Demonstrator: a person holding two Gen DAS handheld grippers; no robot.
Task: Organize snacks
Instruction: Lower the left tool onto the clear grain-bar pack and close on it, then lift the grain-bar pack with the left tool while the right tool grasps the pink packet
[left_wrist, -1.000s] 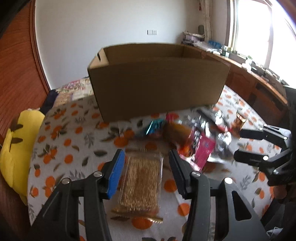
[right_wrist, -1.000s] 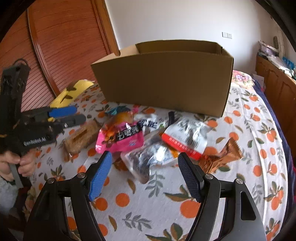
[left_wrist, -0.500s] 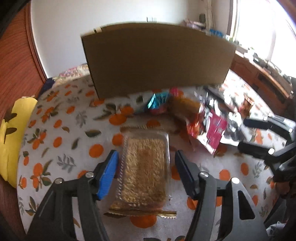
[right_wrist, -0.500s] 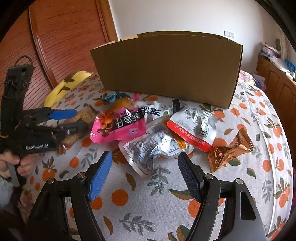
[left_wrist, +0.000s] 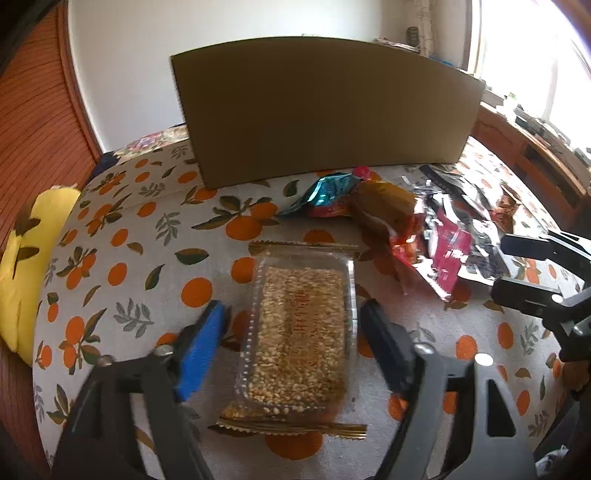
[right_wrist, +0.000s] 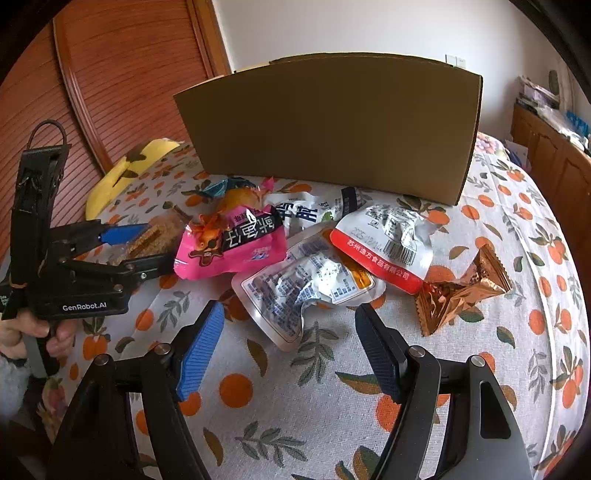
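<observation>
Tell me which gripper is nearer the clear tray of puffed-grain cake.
Left. The left gripper straddles the puffed-grain cake tray, jaws opening around it. The right gripper sits off beside the silver pouch.

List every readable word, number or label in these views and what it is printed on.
"GenRobot.AI": black body of the left gripper.
"2025-12/14": white-and-red foil pouch, with red-band Chinese text.
Large Chinese characters: pink snack packet, white-and-black packet.
Red characters on clear-wrapped grain bar: blurred.
Silver pouch: too small.

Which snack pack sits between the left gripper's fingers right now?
The clear rice-crisp tray, gold-edged, lying flat between the opening, untouching jaws of the left gripper; the foil packs lie farther off.
</observation>
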